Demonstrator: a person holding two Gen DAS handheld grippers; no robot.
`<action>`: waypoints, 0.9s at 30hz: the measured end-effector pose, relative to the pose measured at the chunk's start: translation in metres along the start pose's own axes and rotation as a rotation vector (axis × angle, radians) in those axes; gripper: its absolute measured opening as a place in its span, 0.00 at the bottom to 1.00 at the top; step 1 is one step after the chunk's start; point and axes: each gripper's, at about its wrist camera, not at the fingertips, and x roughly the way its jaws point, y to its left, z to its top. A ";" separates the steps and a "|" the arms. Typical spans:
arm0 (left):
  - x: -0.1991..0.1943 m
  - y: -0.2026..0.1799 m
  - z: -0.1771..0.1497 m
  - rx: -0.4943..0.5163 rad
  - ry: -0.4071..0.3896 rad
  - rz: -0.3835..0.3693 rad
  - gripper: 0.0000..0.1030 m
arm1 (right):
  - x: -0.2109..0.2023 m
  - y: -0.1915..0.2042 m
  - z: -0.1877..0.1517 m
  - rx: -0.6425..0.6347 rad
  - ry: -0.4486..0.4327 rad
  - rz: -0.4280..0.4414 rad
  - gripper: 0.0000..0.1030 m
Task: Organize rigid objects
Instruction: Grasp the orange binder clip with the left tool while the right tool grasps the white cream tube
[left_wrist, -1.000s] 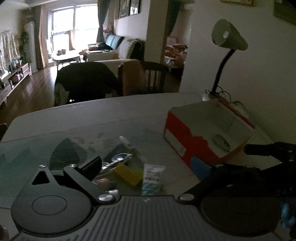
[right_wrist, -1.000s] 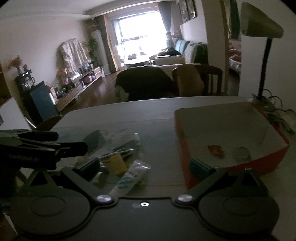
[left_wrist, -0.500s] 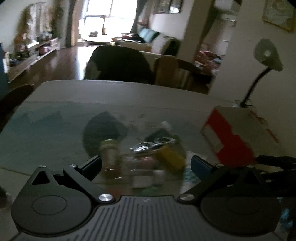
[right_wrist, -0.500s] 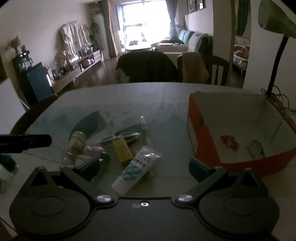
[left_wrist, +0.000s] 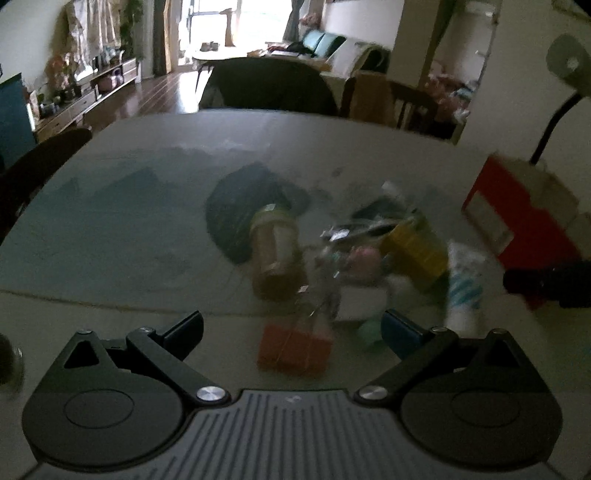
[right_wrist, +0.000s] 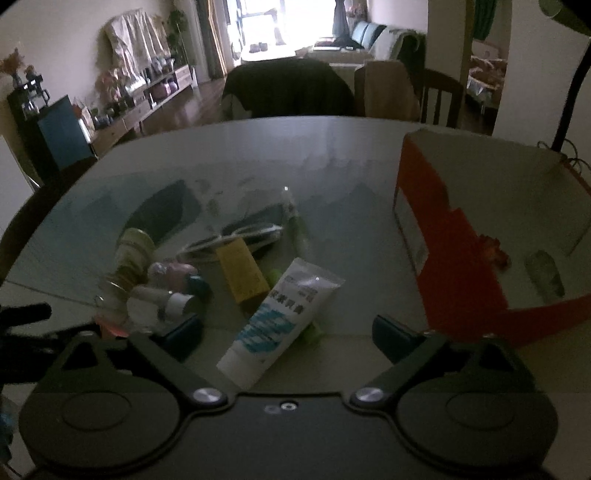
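A heap of small items lies on the glass-topped table (right_wrist: 332, 155): a white tube (right_wrist: 280, 317), a yellow box (right_wrist: 242, 271), a jar on its side (right_wrist: 131, 254), a pink item (right_wrist: 173, 271), a white bottle (right_wrist: 162, 299) and a pen (right_wrist: 293, 218). My right gripper (right_wrist: 288, 330) hangs over the tube, its jaws closing but still wide, pads off it. In the blurred left wrist view my left gripper (left_wrist: 291, 325) stands open above a small orange box (left_wrist: 293, 349), with the jar (left_wrist: 275, 247) beyond. The red open box (right_wrist: 454, 258) stands at the right.
Inside the red box lie a small orange item (right_wrist: 495, 251) and a grey one (right_wrist: 546, 273). A desk lamp (left_wrist: 565, 62) stands behind the box by the wall. Chairs (right_wrist: 288, 88) line the table's far edge. A dark chair (left_wrist: 40, 155) is at the left.
Both grippers have sunk and tipped down toward the heap. The left view swung left, off the red box and onto the jar and orange box. The right gripper's fingers narrowed slightly.
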 end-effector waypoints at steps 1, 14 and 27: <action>0.005 0.002 -0.003 -0.015 0.019 0.004 1.00 | 0.004 0.001 0.000 0.001 0.006 -0.006 0.94; 0.037 0.012 -0.016 -0.029 0.054 -0.010 1.00 | 0.048 0.005 0.001 0.022 0.124 -0.056 0.85; 0.043 0.006 -0.015 0.043 0.040 -0.029 0.80 | 0.061 0.004 0.002 0.103 0.201 -0.032 0.67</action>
